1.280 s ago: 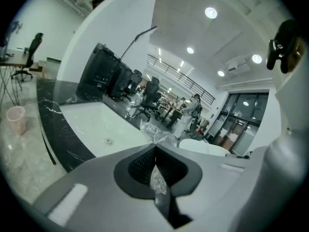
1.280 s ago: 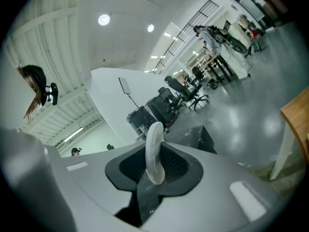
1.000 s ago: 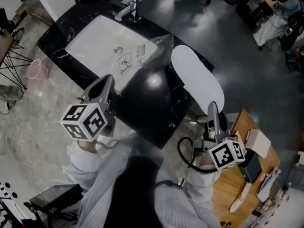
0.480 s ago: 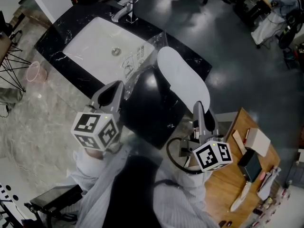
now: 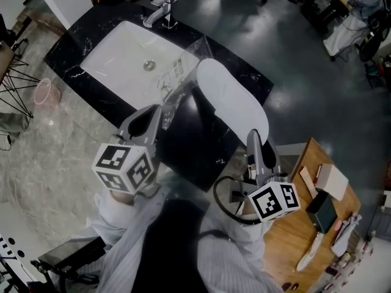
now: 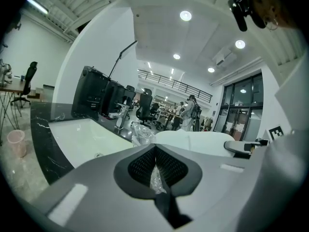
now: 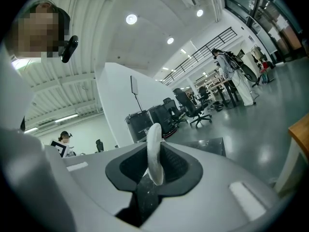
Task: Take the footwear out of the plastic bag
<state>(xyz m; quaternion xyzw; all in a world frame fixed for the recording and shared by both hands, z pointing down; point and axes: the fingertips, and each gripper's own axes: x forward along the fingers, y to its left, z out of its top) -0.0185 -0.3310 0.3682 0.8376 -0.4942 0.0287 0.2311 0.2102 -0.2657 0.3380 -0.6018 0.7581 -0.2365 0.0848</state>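
A flat white piece of footwear [image 5: 229,99] is held out over the black counter [image 5: 201,142], its near end between the jaws of my right gripper [image 5: 255,138], which is shut on it. In the right gripper view the footwear [image 7: 154,149] stands edge-on between the pads. My left gripper [image 5: 153,113] is shut on a crumpled clear plastic bag [image 5: 177,81] that stretches away along the footwear's left side. The bag's film [image 6: 155,177] is pinched between the pads in the left gripper view. Whether the bag still covers any of the footwear I cannot tell.
A white sink [image 5: 125,63] with a chrome tap [image 5: 162,10] is set in the counter's far left. A wooden table [image 5: 314,224] with small items stands at the right. A pink bin [image 5: 47,89] and wire legs are on the floor at the left.
Both grippers have shifted: the left one right and down, the right one left. The footwear has swung left over the counter, and the bag has bunched up off the sink.
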